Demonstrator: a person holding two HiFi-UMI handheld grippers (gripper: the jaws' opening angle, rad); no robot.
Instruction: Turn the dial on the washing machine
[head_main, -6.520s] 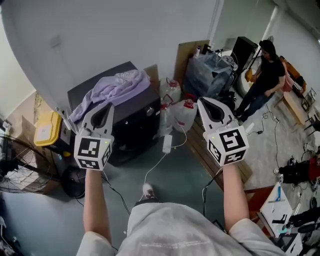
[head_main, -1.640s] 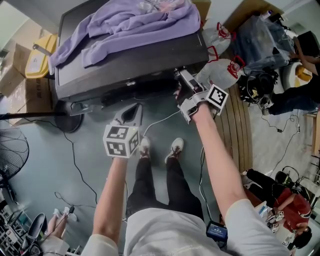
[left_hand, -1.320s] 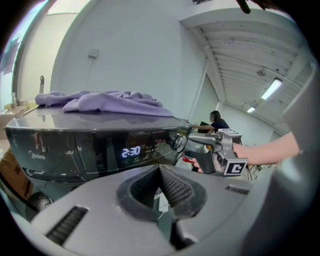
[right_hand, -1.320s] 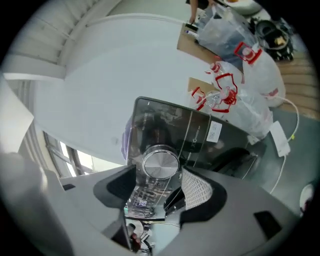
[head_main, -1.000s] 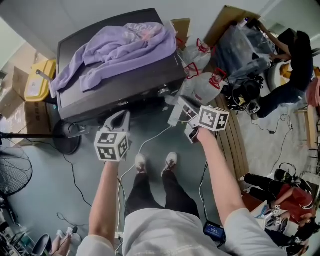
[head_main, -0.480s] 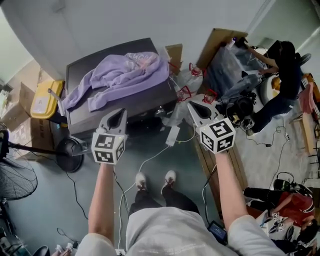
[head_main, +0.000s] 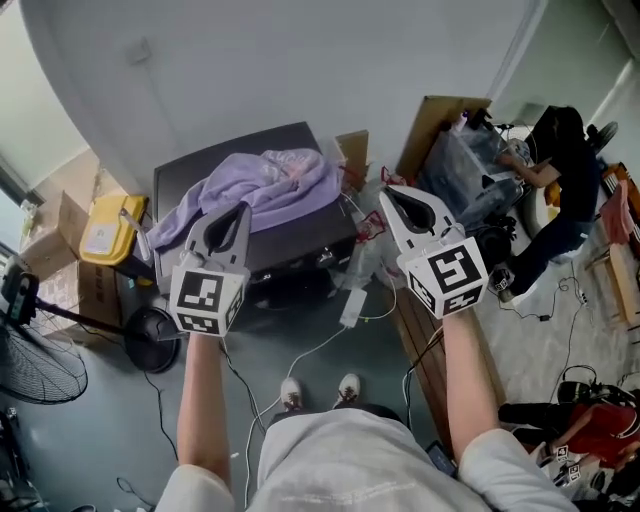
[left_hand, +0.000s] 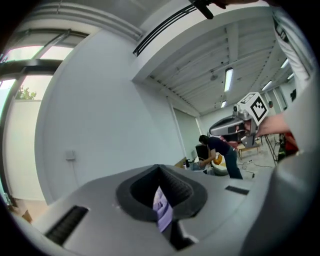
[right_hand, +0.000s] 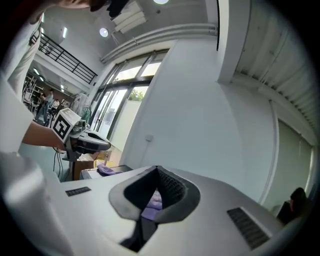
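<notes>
Dark grey boxy washing machine (head_main: 285, 248) mid-frame, lilac cloth (head_main: 255, 185) draped on top, small dial (head_main: 322, 257) on its front. Left hand-held gripper (head_main: 242, 208) and right hand-held gripper (head_main: 388, 192): jaws together, empty, well clear. Risk: closed jaws would knock the dial, not grip it.

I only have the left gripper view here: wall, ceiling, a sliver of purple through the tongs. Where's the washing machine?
Observer: In the head view the washing machine stands against the wall, below the raised left tongs and right tongs.
Operator: And the purple?
Observer: A purple garment draped over the machine's top.
Operator: Right tongs gripping anything?
Observer: No, shut and empty.
</notes>
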